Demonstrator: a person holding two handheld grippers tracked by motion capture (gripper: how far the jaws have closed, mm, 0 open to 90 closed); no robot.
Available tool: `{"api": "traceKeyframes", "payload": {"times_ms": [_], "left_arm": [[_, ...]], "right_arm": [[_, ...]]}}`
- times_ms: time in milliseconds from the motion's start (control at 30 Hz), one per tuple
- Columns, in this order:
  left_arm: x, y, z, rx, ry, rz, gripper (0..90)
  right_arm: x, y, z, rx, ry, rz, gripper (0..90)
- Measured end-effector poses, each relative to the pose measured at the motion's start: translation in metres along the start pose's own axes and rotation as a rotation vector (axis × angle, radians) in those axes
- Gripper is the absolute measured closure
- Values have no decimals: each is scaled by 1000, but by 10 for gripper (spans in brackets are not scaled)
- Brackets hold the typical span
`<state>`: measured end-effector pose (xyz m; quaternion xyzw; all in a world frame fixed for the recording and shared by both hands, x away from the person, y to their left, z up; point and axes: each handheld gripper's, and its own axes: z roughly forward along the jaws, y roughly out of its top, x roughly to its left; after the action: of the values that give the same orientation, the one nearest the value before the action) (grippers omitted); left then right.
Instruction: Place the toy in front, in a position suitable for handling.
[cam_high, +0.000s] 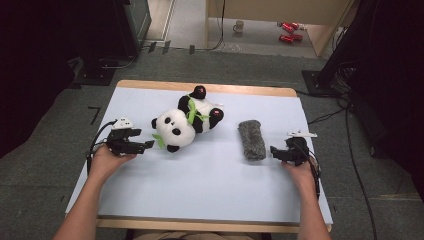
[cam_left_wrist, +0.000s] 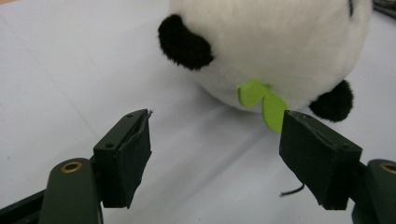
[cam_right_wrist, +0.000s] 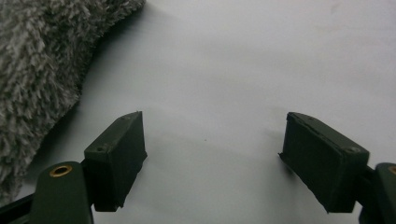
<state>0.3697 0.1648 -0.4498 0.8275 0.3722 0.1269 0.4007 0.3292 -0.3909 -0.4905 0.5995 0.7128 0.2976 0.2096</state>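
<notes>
A black and white plush panda (cam_high: 186, 121) with green leaves lies on its back near the middle of the white table top (cam_high: 200, 185). My left gripper (cam_high: 148, 145) sits just left of the panda's head, open and empty. Through the left gripper view the head (cam_left_wrist: 280, 42) and a green leaf (cam_left_wrist: 264, 100) lie close ahead of my left gripper (cam_left_wrist: 217, 149). A grey fuzzy roll (cam_high: 251, 140) lies right of centre. My right gripper (cam_high: 273, 151) is open just right of it. The right gripper view has the roll (cam_right_wrist: 37, 79) at upper left of my right gripper (cam_right_wrist: 212, 154).
The table's far wooden edge (cam_high: 240, 89) runs behind the panda. On the floor beyond are a mug (cam_high: 239, 26) and red cans (cam_high: 288, 31). Dark equipment stands (cam_high: 350, 45) flank the table, with cables (cam_high: 350, 140) on the right.
</notes>
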Motion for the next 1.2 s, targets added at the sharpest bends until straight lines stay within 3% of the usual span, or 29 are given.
{"api": "traceKeyframes", "payload": {"times_ms": [100, 233, 300, 467, 667, 700, 733, 933, 1200], "left_arm": [[-3, 7, -2, 4, -25, -25, 247], [-8, 13, -2, 30, 2, -9, 247], [-11, 20, -4, 20, -18, -21, 248], [-18, 32, -4, 2, -44, 6, 253], [-23, 42, -2, -13, -52, -4, 255], [-23, 44, -2, -9, -84, -13, 294], [-24, 45, -2, -10, -90, -11, 326], [-31, 59, -2, -14, -96, 14, 314], [-39, 69, 5, -10, -96, 53, 326]], "right_arm": [[2, 4, -5, -20, -7, -2, 227], [4, 8, -11, -53, 0, 15, 231], [9, 13, -16, -78, -2, 5, 228], [17, 16, -22, -88, 10, -7, 250], [25, 19, -29, -113, 22, -26, 243], [27, 20, -32, -123, 25, -16, 234], [27, 20, -33, -125, 28, -12, 234], [33, 19, -36, -104, 48, -12, 234], [37, 16, -41, -106, 39, -27, 252]]}}
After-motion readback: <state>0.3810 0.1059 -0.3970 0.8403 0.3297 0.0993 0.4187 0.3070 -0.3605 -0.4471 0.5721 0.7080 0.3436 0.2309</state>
